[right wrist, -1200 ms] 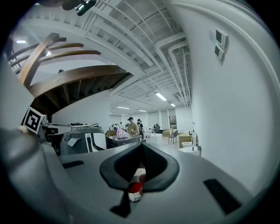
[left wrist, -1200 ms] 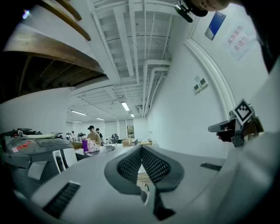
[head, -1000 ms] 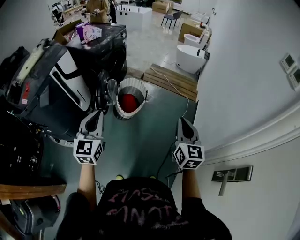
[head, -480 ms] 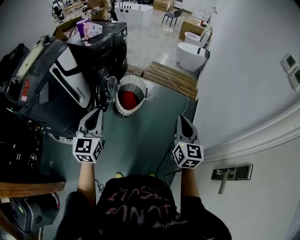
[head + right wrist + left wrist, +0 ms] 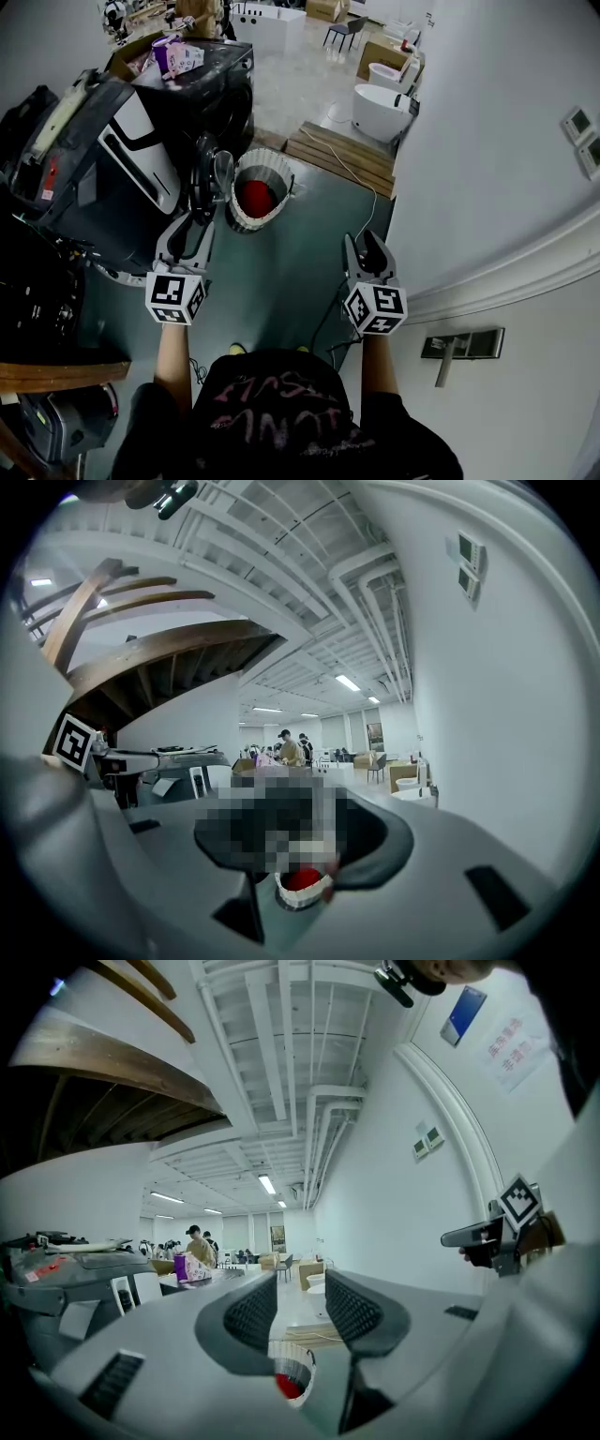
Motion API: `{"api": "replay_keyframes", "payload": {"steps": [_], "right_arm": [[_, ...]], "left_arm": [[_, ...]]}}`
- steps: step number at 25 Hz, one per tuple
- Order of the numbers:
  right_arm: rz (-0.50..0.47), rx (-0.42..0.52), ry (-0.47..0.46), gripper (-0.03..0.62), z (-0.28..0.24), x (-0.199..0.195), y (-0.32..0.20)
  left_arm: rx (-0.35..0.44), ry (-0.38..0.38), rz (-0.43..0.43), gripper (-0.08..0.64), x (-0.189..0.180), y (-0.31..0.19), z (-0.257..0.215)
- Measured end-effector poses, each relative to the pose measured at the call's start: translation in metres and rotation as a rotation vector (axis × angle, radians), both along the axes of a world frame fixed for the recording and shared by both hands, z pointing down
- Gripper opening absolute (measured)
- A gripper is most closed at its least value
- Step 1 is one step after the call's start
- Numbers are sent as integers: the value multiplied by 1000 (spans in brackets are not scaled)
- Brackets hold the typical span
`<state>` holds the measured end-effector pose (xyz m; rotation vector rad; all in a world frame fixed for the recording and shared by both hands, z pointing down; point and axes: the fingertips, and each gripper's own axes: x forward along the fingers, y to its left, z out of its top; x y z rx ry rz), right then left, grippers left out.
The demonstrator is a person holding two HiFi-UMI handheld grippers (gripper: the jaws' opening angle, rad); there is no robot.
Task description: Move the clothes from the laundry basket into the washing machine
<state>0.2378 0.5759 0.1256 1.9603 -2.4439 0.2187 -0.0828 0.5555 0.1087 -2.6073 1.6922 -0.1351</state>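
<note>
I'm watching the person holding both grippers out level. The left gripper (image 5: 194, 227) is spreading its jaws, which have just been opening, with nothing between them. The right gripper (image 5: 362, 246) is doing the same, released and empty. The laundry basket (image 5: 246, 217) is sitting on the floor at about twelve o'clock from the person. The red clothes (image 5: 257, 199) are lying inside it. The washing machine (image 5: 220, 89) is standing just beside the basket, at eleven o'clock.

Bright, even ceiling strip lights (image 5: 267, 1184); heavy fisheye warp, dark corners.
</note>
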Motion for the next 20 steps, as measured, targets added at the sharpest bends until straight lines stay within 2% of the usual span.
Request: {"api": "replay_keyframes", "payload": {"steps": [4,10,20], "right_arm": [[-7,-5,3,227,2,-3,1],[-20,3,8,332,0,-10,3],[-1,20,18,348,-3,-21,7]], "left_arm": [[-2,1,5,177,-1,1,0],[-7,-2,22,252,-3,3,1],[-8,-3,30,298,-17,6,0]]}}
